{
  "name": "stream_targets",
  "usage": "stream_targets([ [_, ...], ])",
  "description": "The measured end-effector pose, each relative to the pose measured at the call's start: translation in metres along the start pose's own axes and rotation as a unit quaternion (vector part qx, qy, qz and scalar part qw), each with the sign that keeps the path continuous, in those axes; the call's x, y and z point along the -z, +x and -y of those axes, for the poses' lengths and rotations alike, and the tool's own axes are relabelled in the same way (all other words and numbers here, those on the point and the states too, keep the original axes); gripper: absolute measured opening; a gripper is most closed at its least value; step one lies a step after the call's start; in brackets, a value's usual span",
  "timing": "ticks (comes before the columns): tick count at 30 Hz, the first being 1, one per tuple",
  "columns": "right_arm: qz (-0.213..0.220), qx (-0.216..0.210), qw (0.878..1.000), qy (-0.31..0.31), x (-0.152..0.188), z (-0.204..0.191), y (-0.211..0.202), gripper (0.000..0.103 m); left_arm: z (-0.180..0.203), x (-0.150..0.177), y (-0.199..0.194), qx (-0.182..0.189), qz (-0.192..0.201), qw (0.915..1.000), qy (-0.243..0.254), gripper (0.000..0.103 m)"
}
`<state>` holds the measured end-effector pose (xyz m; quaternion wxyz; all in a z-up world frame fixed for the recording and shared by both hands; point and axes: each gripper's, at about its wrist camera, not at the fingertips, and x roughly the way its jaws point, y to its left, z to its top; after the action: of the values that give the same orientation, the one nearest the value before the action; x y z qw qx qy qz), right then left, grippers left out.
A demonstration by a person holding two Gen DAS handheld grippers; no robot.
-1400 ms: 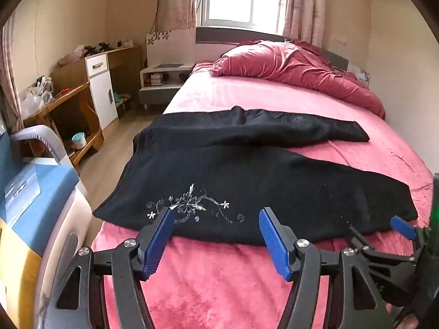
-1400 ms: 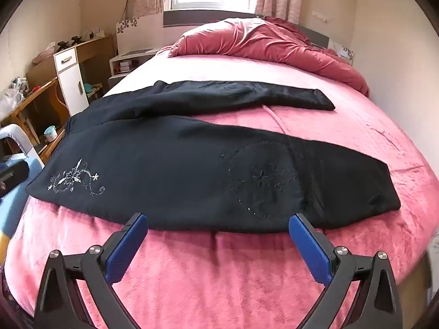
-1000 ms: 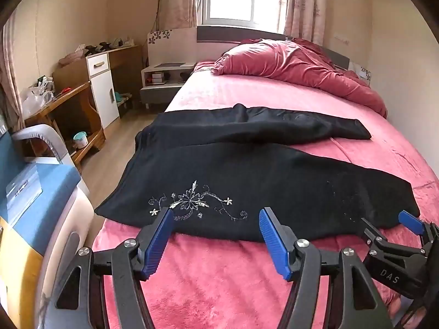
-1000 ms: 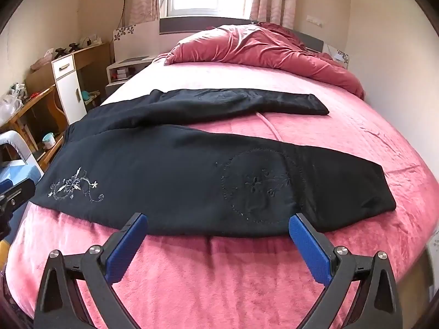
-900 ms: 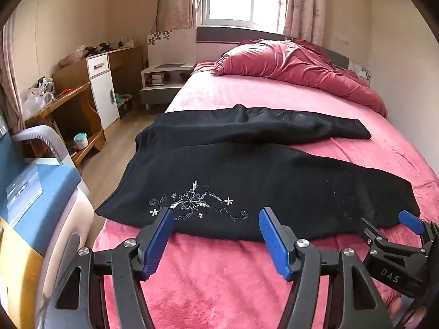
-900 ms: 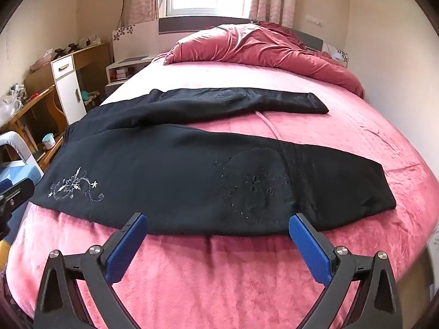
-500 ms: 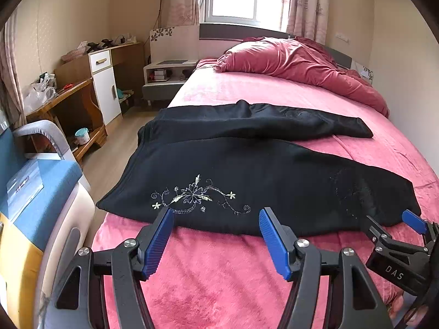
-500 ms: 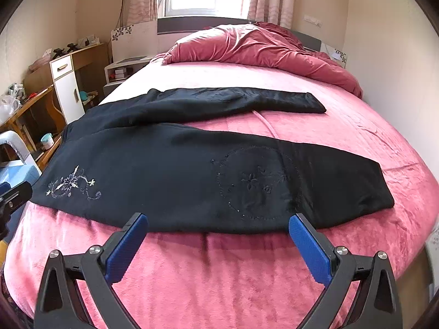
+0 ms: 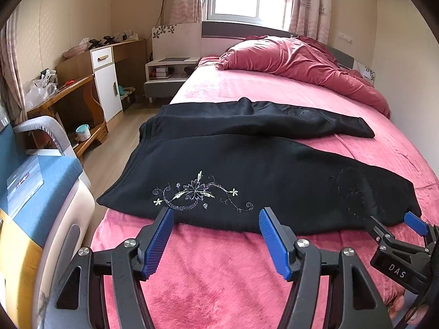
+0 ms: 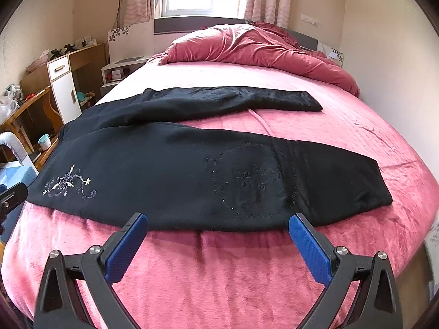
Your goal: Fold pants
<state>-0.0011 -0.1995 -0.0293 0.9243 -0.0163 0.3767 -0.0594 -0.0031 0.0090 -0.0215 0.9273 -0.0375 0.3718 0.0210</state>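
Left wrist view: black pants (image 9: 274, 170) spread flat on the pink bed (image 9: 219, 274), long axis running roughly 9 to 3 o'clock, waistband toward 9, leg cuffs toward 3. Near leg straight ahead at 12 o'clock of the left gripper (image 9: 216, 235), near hem just beyond its blue fingers (image 9: 160, 242), pale flower embroidery (image 9: 196, 193) lying between them and slightly past. Fingers spread wide, gripping nothing, hovering over bare bedspread, not touching the cloth. Far leg angled away toward 1 o'clock, a wedge of pink bed showing between the two legs. At 3 o'clock, low in the same view, the right gripper (image 9: 395, 224) beside the cuff end of the near leg. Right wrist view: same near hem at 12 o'clock of the right gripper (image 10: 218, 231), fingers (image 10: 308, 248) likewise wide apart and empty, a faint stitched circle (image 10: 252, 181) on the leg directly ahead, cuff off toward 2 o'clock. Judging from this layout: left gripper nearer the waist half, right gripper nearer the cuff half, both facing the same long edge; folding not yet begun. Likely next: pinching that near edge at both points and carrying it toward 12 o'clock over the far leg, keeping the two grips level so the legs stack evenly.
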Motion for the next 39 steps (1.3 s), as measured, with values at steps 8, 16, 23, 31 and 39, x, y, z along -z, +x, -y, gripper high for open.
stream_targets([
  [8, -0.002, 0.0, 1.0, -0.002, 0.002, -0.001, 0.002, 0.103, -0.004, 0.002, 0.003, -0.001, -0.006, 1.0, -0.004, 0.066],
  [16, -0.003, -0.001, 1.0, 0.003, 0.002, 0.002, 0.003, 0.103, -0.003, 0.003, 0.004, -0.002, -0.009, 0.9999, -0.004, 0.066],
  [23, -0.008, -0.005, 1.0, 0.007, 0.003, 0.005, 0.005, 0.103, -0.004, 0.005, 0.011, 0.01, -0.023, 0.9997, -0.003, 0.066],
  [31, -0.042, -0.08, 0.993, 0.071, 0.007, 0.05, 0.017, 0.103, -0.023, 0.012, 0.048, 0.059, -0.085, 0.9944, -0.022, 0.091],
  [39, -0.086, -0.073, 0.974, 0.198, 0.02, 0.132, 0.045, 0.103, -0.056, 0.014, 0.073, 0.052, -0.114, 0.9907, -0.054, 0.09],
])
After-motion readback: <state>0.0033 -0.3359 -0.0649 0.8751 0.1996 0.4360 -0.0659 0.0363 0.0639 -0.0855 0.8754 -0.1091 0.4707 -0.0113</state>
